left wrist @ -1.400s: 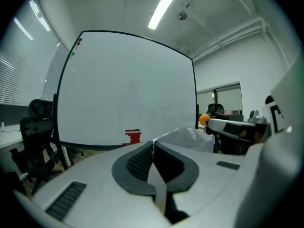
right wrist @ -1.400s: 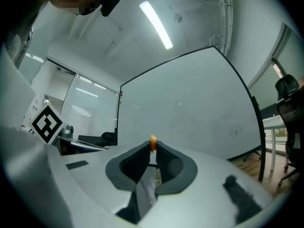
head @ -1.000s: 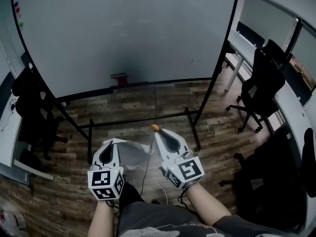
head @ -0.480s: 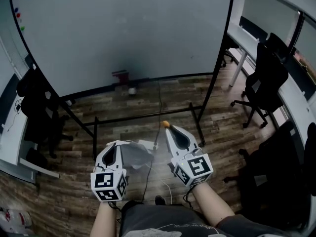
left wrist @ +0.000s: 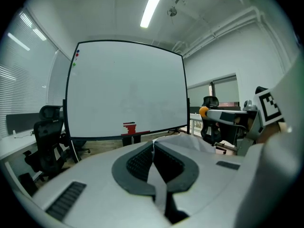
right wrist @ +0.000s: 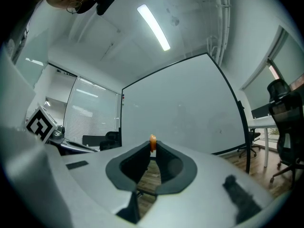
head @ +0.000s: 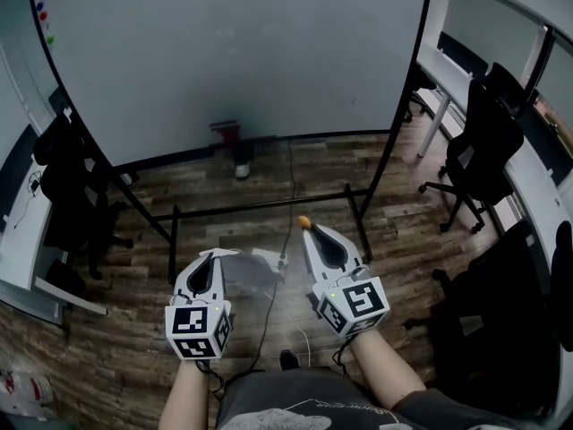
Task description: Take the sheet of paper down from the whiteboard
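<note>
The sheet of paper (head: 255,274) is off the whiteboard (head: 242,52) and hangs crumpled to the right of my left gripper (head: 218,256), which is shut on its edge. In the left gripper view the paper (left wrist: 190,144) runs between the closed pads of that gripper (left wrist: 153,144). My right gripper (head: 307,225) is shut on a small orange magnet (head: 304,222), pinched at its tips (right wrist: 152,148). The magnet (right wrist: 152,143) stands out against the bare whiteboard (right wrist: 180,113). Both grippers are held low, in front of the board and apart from it.
A red eraser (head: 226,133) sits on the board's tray. The board's black stand (head: 260,209) crosses the wood floor ahead. Black office chairs stand at the right (head: 483,150) and left (head: 67,195). Coloured magnets (head: 43,21) stick to the board's top left corner.
Both grippers have drifted slightly to the right in the head view, and the view has shifted with them. The grips on the paper and the magnet are unchanged.
</note>
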`<control>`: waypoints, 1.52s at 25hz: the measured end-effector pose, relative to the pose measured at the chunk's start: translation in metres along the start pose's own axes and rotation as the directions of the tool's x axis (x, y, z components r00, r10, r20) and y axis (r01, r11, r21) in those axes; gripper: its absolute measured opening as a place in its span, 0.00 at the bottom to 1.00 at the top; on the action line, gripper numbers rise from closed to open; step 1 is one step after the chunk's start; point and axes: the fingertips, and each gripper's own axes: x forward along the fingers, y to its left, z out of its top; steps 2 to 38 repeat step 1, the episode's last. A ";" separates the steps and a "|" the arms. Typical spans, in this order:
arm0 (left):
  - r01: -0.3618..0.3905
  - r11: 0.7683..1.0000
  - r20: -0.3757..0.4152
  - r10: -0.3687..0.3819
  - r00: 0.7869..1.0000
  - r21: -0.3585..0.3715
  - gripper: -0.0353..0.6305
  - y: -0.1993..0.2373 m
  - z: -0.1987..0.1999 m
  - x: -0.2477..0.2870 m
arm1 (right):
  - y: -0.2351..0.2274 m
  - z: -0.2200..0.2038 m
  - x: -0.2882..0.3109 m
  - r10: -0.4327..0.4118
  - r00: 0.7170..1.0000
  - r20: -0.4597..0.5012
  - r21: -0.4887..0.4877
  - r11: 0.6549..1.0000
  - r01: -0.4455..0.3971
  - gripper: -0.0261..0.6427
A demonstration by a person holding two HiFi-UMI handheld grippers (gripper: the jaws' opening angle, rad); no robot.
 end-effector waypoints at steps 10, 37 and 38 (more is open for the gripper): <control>0.002 1.000 0.004 -0.002 1.000 0.000 0.07 0.000 0.001 0.000 | 0.002 0.001 0.000 0.002 1.000 0.001 -0.002 1.000 -0.002 0.11; 0.002 1.000 0.004 -0.002 1.000 0.000 0.07 0.000 0.001 0.000 | 0.002 0.001 0.000 0.002 1.000 0.001 -0.002 1.000 -0.002 0.11; 0.002 1.000 0.004 -0.002 1.000 0.000 0.07 0.000 0.001 0.000 | 0.002 0.001 0.000 0.002 1.000 0.001 -0.002 1.000 -0.002 0.11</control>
